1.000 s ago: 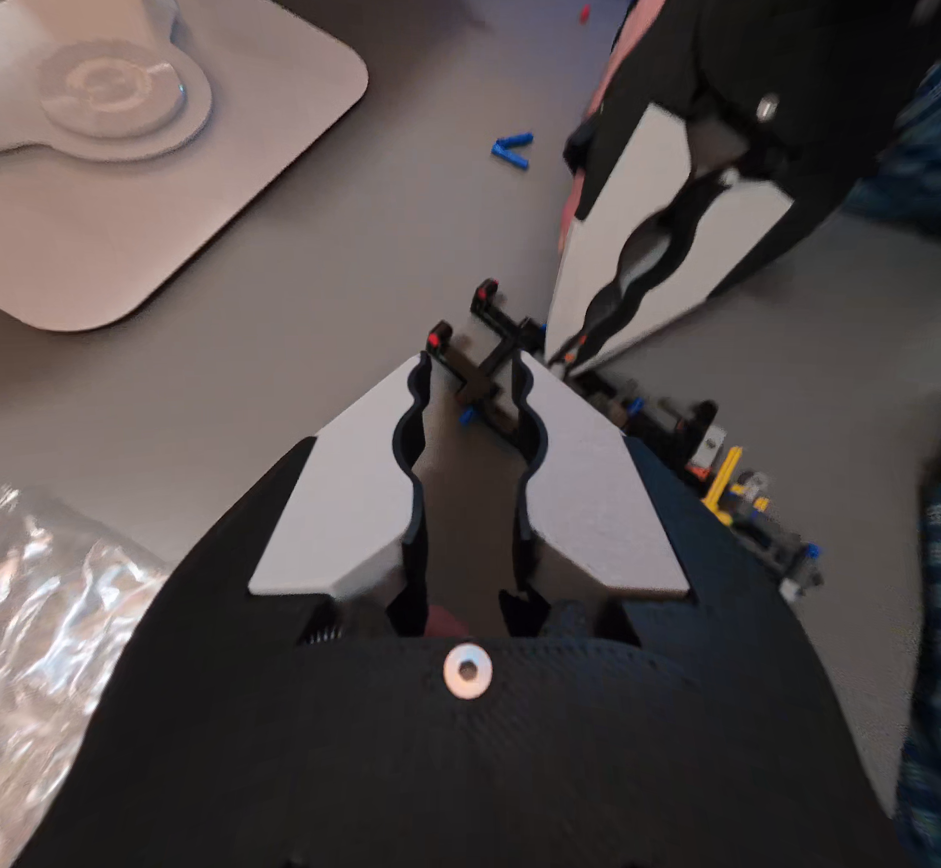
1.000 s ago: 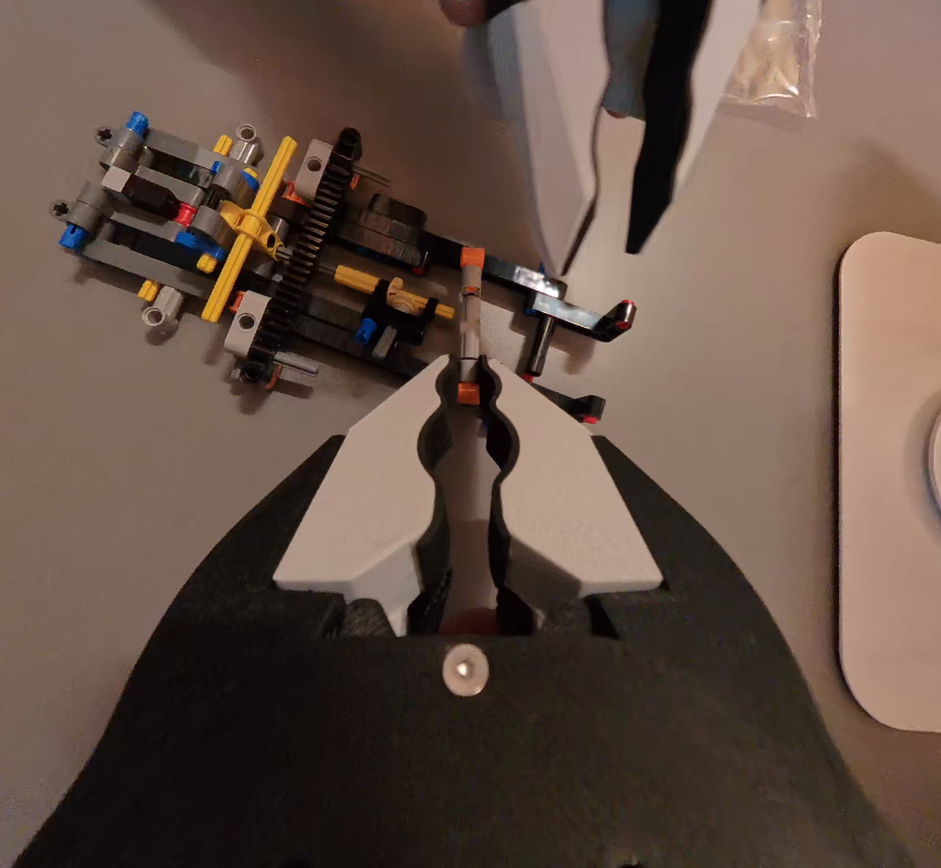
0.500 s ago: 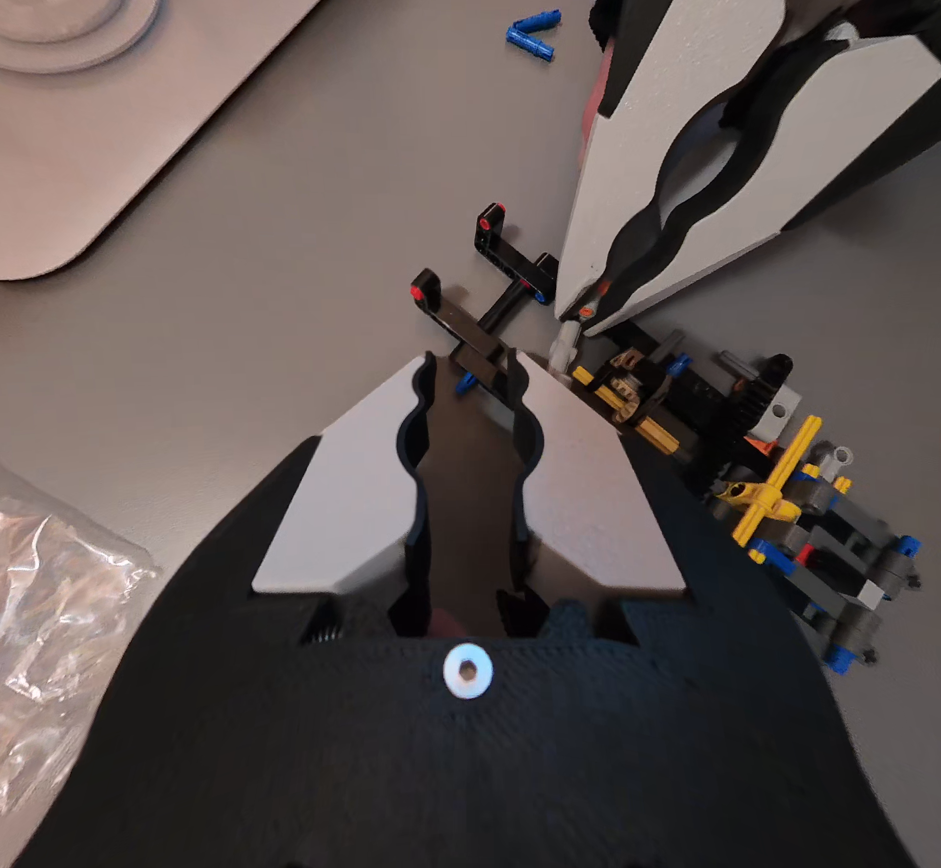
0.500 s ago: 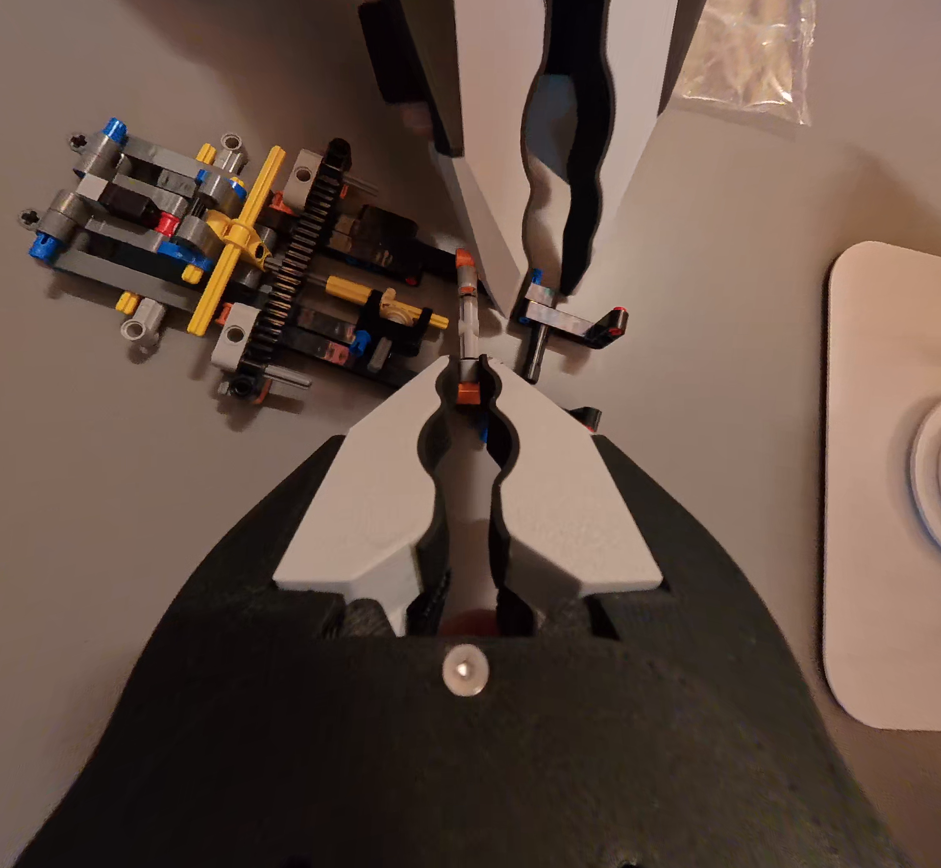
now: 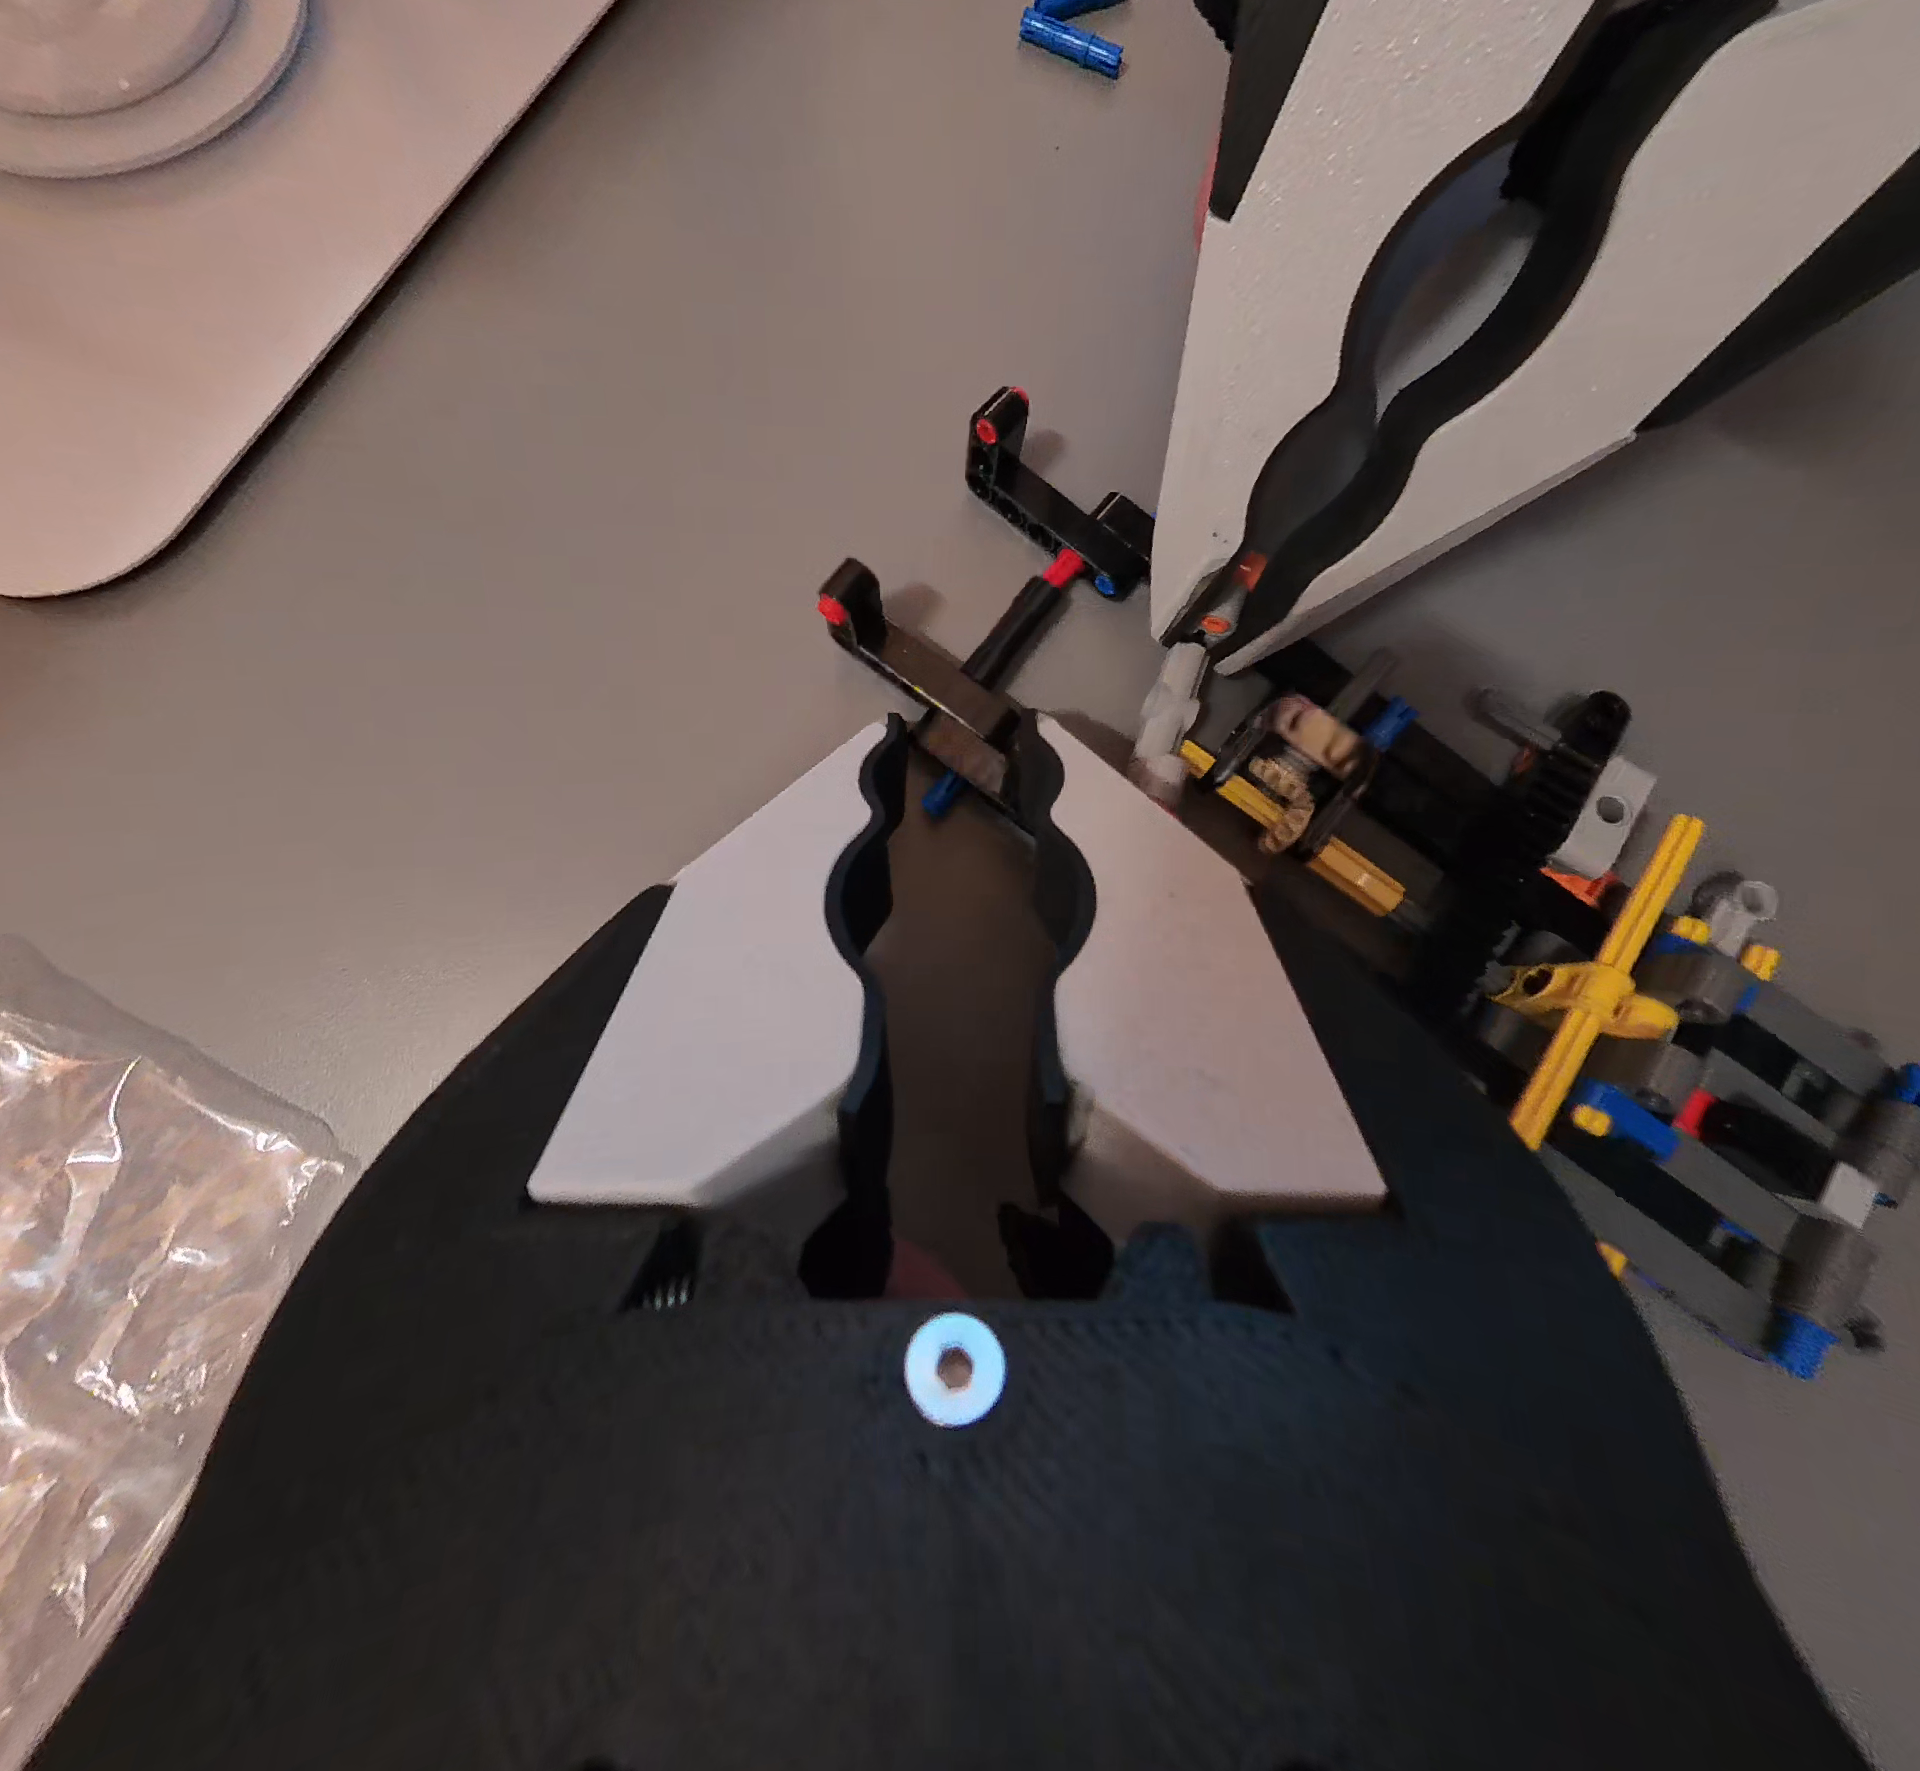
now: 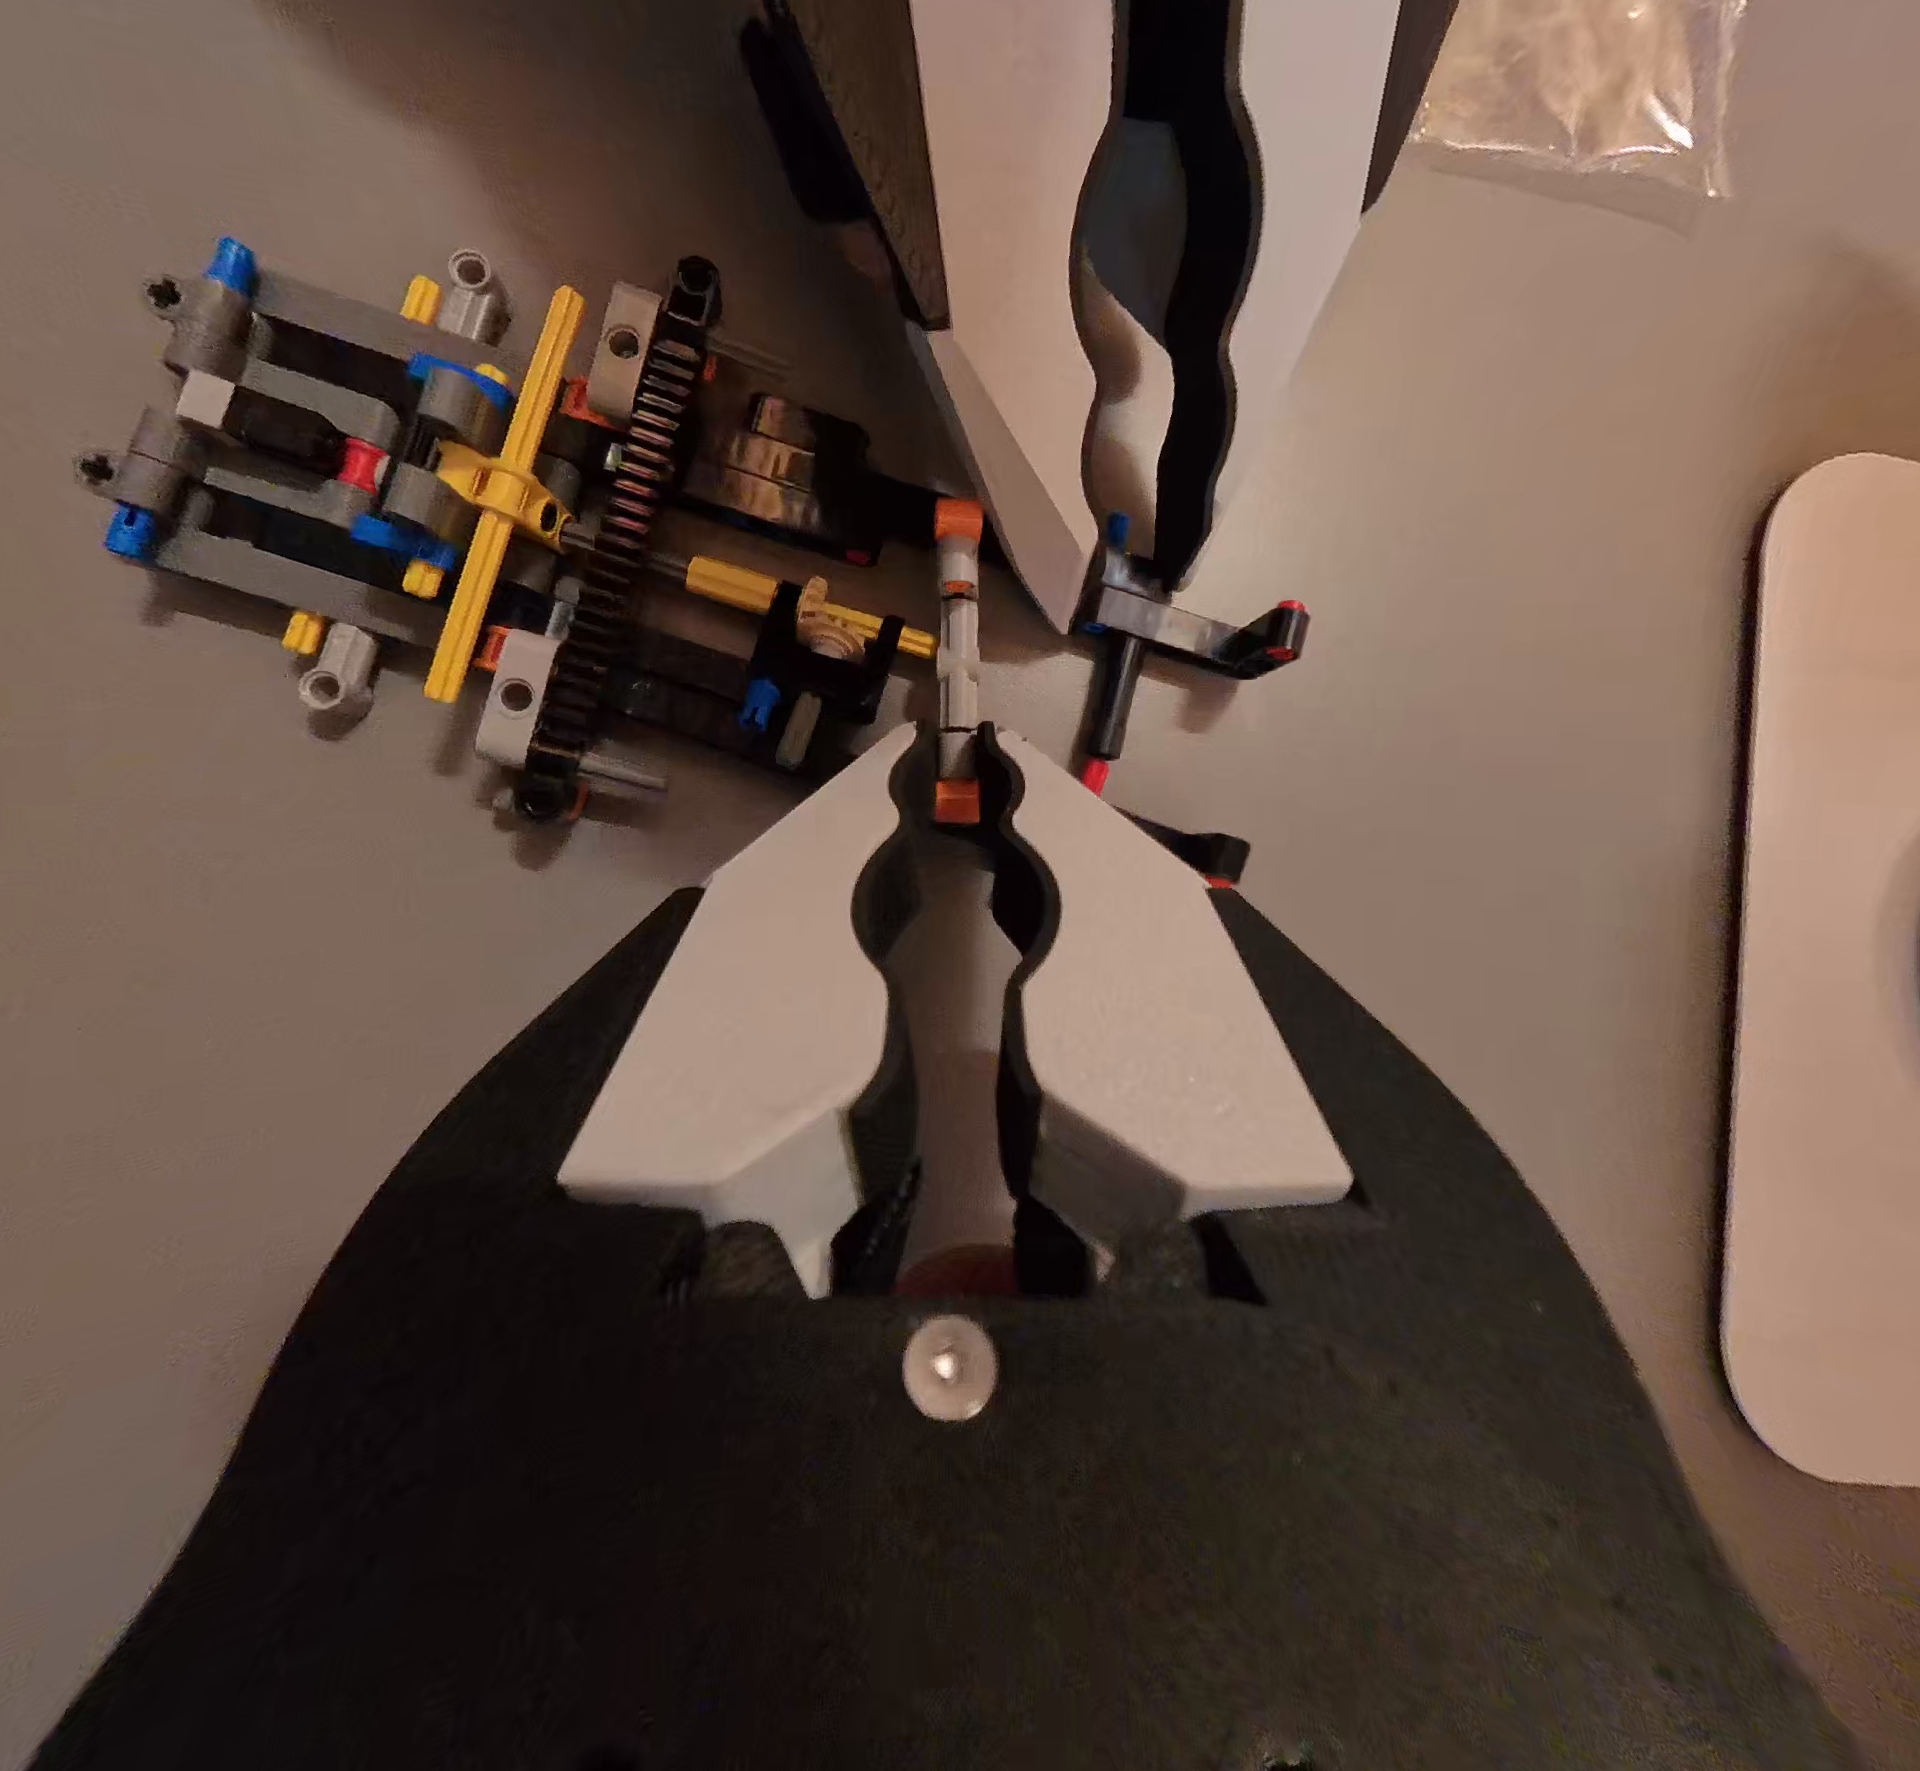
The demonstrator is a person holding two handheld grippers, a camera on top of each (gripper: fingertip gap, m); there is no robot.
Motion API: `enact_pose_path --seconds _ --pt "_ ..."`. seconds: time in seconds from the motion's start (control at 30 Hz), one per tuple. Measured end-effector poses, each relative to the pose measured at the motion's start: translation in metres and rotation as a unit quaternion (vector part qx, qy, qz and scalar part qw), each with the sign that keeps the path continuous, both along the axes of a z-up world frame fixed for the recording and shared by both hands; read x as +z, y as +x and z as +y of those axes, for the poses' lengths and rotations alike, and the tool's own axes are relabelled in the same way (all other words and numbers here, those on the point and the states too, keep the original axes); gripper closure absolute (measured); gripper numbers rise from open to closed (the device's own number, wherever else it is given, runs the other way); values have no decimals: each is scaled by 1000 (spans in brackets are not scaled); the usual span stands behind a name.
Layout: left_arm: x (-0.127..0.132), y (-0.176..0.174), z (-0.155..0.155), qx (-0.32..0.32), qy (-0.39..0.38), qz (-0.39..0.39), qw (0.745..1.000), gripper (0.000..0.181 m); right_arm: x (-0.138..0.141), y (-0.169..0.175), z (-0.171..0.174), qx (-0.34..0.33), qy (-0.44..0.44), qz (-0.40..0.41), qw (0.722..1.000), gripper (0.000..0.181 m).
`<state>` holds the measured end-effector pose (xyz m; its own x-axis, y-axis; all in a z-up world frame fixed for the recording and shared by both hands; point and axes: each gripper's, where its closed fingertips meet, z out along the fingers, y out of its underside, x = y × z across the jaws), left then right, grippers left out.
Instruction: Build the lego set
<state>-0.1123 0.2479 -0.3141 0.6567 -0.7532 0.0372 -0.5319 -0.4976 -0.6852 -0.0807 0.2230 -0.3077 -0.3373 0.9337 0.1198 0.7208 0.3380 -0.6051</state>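
The lego assembly [image 6: 623,516] of grey, black, yellow and blue parts with a black toothed rack lies on the table; it also shows in the left wrist view [image 5: 1558,900]. My right gripper [image 6: 956,745] is shut on a white axle [image 6: 956,641] with orange ends, held across the assembly's right end. My left gripper [image 5: 966,734] is closed around a black L-shaped beam [image 5: 914,672] with a red pin. A black axle [image 5: 1018,630] joins it to a second black beam [image 5: 1039,516]. The left gripper [image 6: 1127,604] reaches in from the top of the right wrist view.
A white monitor stand base [image 5: 260,267] lies at the far left of the left wrist view and at the right edge of the right wrist view [image 6: 1849,994]. A clear plastic bag [image 5: 125,1306] lies near my left gripper. Two loose blue pins [image 5: 1075,22] lie beyond the beams. Across from one pair of fingers to the other is roughly 4 cm.
My left gripper has come down to the black beam and its fingers have narrowed onto it. My right gripper still holds the white axle at the assembly's end.
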Motion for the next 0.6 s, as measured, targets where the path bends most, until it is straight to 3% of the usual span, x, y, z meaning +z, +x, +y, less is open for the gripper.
enact_pose_path --seconds 0.6 --pt "0 -8 -5 15 8 -5 1000 163 -1 -2 -2 7 -2 -31 1000 176"
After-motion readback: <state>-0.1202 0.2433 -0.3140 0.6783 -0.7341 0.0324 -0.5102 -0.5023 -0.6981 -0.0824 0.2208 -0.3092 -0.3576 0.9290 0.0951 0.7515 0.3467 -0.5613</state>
